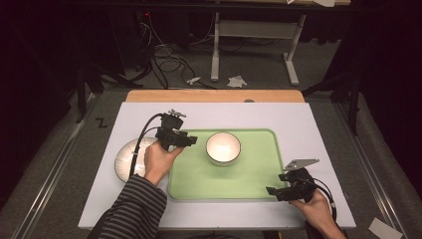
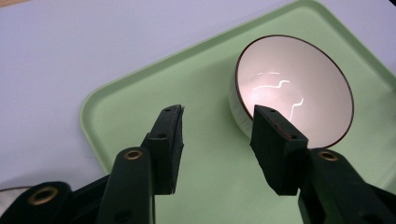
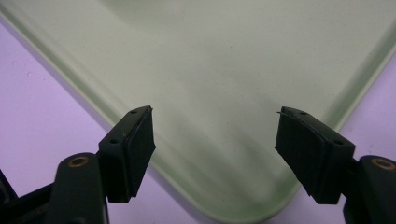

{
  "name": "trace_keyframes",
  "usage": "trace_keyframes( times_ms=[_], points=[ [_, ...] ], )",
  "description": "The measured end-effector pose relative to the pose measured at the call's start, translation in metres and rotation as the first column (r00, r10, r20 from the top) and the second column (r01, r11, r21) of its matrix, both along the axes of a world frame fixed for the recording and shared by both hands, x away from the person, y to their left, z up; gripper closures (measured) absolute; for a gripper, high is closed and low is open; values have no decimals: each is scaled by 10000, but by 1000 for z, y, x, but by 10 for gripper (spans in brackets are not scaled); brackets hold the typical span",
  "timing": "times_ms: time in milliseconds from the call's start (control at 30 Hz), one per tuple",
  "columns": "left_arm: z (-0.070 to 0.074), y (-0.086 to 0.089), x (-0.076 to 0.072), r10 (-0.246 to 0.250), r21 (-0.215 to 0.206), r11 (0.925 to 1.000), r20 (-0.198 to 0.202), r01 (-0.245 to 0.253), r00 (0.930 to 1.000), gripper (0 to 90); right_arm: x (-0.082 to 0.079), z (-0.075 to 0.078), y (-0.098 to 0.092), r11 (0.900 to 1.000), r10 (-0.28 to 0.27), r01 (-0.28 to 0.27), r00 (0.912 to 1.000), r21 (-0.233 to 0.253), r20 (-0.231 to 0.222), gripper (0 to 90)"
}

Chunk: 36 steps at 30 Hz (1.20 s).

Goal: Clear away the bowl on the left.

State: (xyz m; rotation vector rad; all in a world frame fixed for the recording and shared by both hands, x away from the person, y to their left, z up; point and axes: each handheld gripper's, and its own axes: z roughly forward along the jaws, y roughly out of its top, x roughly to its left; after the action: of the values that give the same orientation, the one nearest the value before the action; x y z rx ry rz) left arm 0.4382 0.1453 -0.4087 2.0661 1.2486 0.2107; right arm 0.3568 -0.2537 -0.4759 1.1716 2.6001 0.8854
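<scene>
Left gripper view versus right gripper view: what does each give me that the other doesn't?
Left gripper view alone: the white bowl standing empty on the tray, just beyond the open left tongs, and a sliver of plate at the bottom left edge. Right gripper view alone: the tray's near corner, framed by the open right tongs. Both share the green tray and the pale table.
</scene>
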Motion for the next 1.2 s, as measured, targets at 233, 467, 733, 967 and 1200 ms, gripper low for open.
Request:
trace_keyframes(
  times_ms=[233,467,733,967,1200],
  points=[
    [4,14,-9,213,-124,9997,110,-212,9997,535,0,0,0,10000,27,-27,10000,-13,-16,294],
    [7,25,-16,344,81,9994,215,-346,9992,534,0,0,0,10000,-43,43,10000,15,-2,293],
    [11,33,-29,348,-140,9993,452,-342,9984,534,0,0,0,10000,-36,36,10000,18,-20,293],
    [9,42,-37,442,-186,9989,480,-433,9979,526,0,0,0,10000,-32,32,10000,-4,1,293],
    [9,50,-45,551,-578,9970,516,-521,9971,518,0,0,0,10000,16,-16,10000,-11,-25,293]
  ],
)
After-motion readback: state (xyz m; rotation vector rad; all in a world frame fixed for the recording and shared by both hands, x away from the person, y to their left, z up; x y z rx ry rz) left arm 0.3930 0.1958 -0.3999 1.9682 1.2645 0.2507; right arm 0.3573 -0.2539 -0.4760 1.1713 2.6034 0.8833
